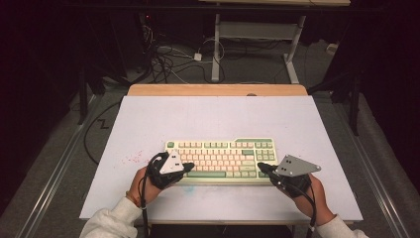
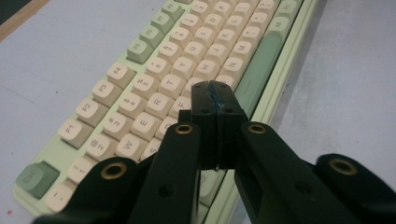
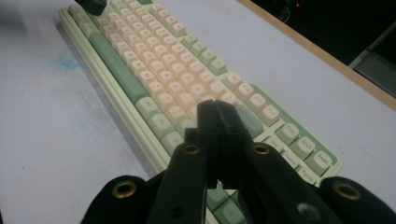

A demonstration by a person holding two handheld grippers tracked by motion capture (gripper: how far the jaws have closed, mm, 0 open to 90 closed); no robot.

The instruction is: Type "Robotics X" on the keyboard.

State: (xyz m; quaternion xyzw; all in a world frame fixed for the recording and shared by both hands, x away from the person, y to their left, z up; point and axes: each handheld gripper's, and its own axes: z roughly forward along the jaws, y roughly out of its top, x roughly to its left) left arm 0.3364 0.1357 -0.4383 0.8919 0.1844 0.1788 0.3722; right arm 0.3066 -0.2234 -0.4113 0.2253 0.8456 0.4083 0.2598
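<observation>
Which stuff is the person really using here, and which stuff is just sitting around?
Being used:
- keyboard, green and cream
- left gripper, shut, over the letter keys
- right gripper, shut, over the keyboard's right end

Just around:
- white table
- blue smudge on the table
- cables on the floor behind
- another desk's legs

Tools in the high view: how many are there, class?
2. The left tool is over the keyboard's left end; the right tool is over its right end.
</observation>
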